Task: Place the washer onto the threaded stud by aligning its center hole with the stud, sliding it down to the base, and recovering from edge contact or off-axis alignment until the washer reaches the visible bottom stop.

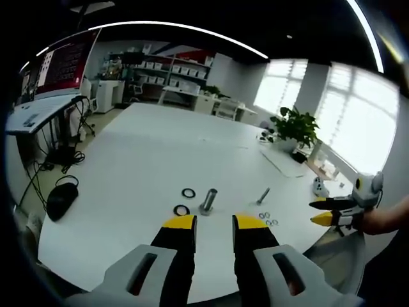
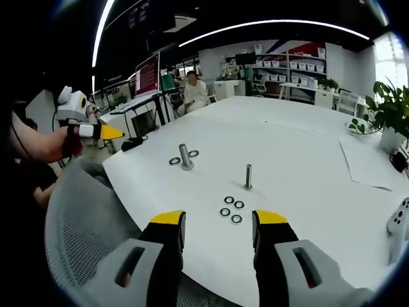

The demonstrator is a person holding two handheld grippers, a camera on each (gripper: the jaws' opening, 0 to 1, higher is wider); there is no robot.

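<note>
Both grippers hang over the near edge of a white table (image 2: 300,147), jaws spread and holding nothing. In the left gripper view the left gripper (image 1: 214,222) rises from 6 o'clock with yellow-tipped black jaws standing parallel, a clear gap between them. In the right gripper view the right gripper (image 2: 217,219) rises the same way, equally parted.

Just beyond the right gripper's tips, at about 12 o'clock from them, lies a cluster of four small washers (image 2: 232,210): thin metal rings with dark center holes, flat on the table, close together but not stacked. Past them, slightly toward 1 o'clock, a slim threaded stud (image 2: 248,176) stands upright with a bare shaft. In the left gripper view the same cluster sits at 2 o'clock from the left jaws' tips, with the slim stud leaning beyond it because of the lens.

A thicker stud (image 1: 208,201) stands straight ahead of the left gripper, with two larger dark rings (image 1: 185,201) flat on the table beside it, one at its 10 o'clock and one at its 8 o'clock. In the right gripper view it stands at 11 o'clock, a ring on either side.

Farther out, the left gripper view shows a potted plant (image 1: 296,128) at 2 o'clock and a black mouse (image 1: 61,198) at 9 o'clock.
</note>
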